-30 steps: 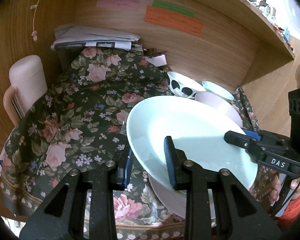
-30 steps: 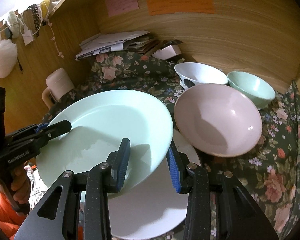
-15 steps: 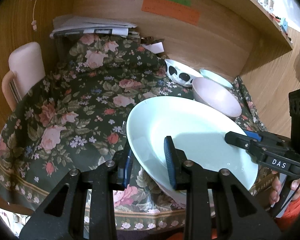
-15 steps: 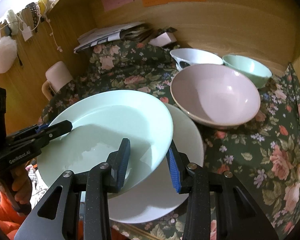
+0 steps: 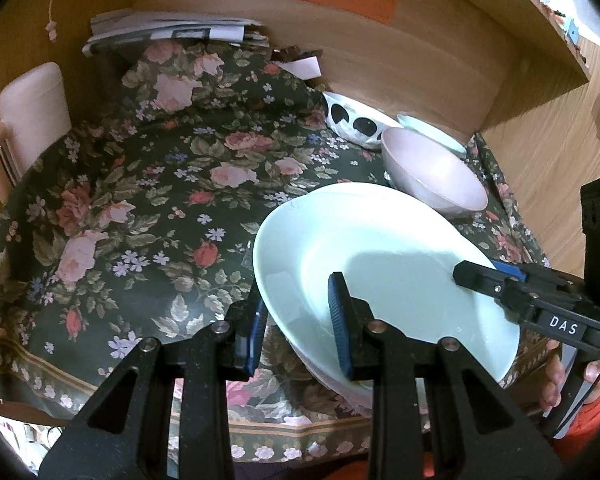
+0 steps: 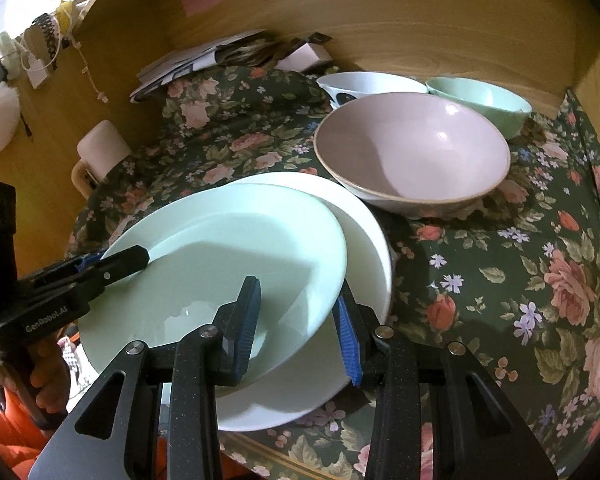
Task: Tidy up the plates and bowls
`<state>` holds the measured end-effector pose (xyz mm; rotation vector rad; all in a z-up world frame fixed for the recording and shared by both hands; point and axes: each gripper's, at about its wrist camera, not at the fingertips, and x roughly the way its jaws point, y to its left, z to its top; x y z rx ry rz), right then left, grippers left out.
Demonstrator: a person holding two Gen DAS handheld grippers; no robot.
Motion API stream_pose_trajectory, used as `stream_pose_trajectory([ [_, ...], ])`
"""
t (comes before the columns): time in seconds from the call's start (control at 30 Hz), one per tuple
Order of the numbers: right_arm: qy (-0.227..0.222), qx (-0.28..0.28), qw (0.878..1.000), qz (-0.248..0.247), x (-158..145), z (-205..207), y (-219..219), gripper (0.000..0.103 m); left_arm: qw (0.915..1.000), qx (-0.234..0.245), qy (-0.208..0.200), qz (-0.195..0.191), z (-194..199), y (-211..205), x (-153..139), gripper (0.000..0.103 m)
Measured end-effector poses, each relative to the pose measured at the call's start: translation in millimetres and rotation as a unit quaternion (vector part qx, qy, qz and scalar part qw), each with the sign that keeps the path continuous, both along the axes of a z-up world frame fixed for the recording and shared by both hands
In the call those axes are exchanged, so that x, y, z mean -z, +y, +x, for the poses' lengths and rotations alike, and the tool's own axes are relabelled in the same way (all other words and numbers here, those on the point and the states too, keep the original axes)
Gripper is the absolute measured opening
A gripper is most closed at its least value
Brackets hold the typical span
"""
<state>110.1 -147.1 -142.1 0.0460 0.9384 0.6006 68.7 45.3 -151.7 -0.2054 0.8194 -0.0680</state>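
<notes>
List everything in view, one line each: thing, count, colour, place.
Round mint-green plate: 1, pale green, clamped at both rims above the white plate.
Round white plate: 1, white, on the cloth beneath it.
Wide pink bowl: 1, pink, behind the plates.
Black-spotted white bowl: 1, far back.
Small mint-green bowl: 1, back right.
Pink mug: 1, left edge.
Paper stack: 1, white, back left.
Floral tablecloth: 1, dark green.
Left gripper: black, blue pads.
Right gripper: same.
</notes>
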Motion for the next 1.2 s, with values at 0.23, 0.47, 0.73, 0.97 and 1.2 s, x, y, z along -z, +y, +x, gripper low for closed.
stream_pose_trajectory([
  [0.23, 0.008, -0.003, 1.0, 0.001, 5.9, -0.6, -0.4, 0.034, 1.0, -0.001, 0.0, 0.006, 4.2, -3.1, 3.9, 0.029],
  [0.47, 0.006, -0.006, 1.0, 0.003, 6.3, -1.1, 0.8, 0.034, 0.9999, -0.009, 0.006, 0.005, 11.2, -1.8, 7.9, 0.03],
  [0.73, 0.005, -0.01, 1.0, -0.002, 5.6, -0.6, 0.3, 0.034, 0.9997, -0.008, 0.019, -0.014, 15.8, 1.2, 15.2, 0.03],
  [0.97, 0.001, -0.015, 1.0, -0.014, 3.5, -1.2, -2.1, 0.031, 0.9997, 0.008, 0.023, 0.001, 16.1, -2.5, 17.6, 0.033],
  [1.2, 0.0, -0.015, 1.0, -0.022, 1.7, -2.5, -4.4, 0.03, 0.9997, 0.011, 0.023, 0.006, 16.1, -3.3, 18.7, 0.033],
])
